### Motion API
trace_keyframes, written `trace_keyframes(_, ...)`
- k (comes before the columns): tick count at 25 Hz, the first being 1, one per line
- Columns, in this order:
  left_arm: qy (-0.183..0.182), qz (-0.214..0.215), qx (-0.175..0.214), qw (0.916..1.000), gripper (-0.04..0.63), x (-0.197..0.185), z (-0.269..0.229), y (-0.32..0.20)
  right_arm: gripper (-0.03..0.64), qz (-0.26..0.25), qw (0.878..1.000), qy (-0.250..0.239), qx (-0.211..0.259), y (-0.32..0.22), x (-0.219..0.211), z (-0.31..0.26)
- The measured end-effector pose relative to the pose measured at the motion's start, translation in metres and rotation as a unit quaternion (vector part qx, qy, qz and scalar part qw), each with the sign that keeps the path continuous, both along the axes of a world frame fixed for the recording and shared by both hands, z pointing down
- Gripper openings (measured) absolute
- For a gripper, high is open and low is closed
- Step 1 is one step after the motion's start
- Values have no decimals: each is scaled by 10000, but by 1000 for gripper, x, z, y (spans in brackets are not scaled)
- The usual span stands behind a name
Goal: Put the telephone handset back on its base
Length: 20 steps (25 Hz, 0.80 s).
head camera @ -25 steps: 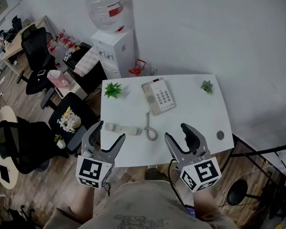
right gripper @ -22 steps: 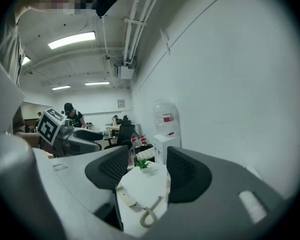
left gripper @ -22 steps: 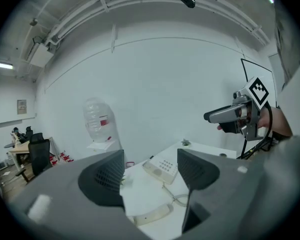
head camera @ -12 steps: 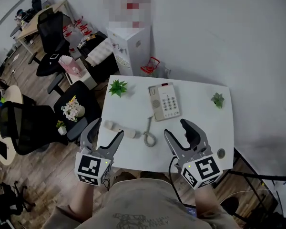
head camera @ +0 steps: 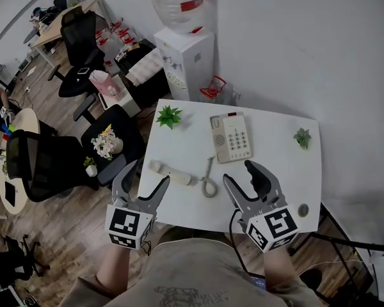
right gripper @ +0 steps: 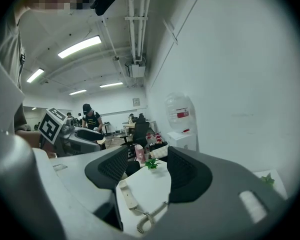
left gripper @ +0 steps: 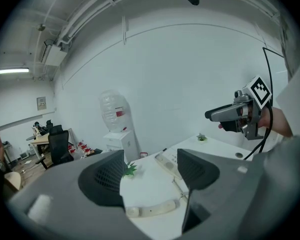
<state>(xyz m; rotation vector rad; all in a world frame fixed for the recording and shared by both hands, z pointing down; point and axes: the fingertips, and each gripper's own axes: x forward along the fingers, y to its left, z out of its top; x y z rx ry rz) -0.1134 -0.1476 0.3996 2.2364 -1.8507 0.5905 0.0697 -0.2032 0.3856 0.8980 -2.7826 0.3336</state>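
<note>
Overhead, base [head camera: 233, 137] and handset [head camera: 170, 172]; right gripper view, handset.

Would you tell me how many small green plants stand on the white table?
2. The left plant sits at the table's far left corner, left of the telephone base; the right plant sits near the far right edge.

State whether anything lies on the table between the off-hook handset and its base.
Nothing visible blocks the way: only the phone's own coiled cord lies between the cream plastic handset and the cream keypad base.
</note>
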Motion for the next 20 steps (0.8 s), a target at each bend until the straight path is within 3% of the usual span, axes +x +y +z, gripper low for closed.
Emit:
trace_keyframes(15, 151, -332, 18, 9993, 321, -58, -2, 12, 279, -309, 9990, 315, 50, 4, -56, 1)
trace_keyframes(20, 156, -423, -45, 9990, 321, -77, 5, 19, 288, -682, 9962, 526, -88, 11, -84, 16)
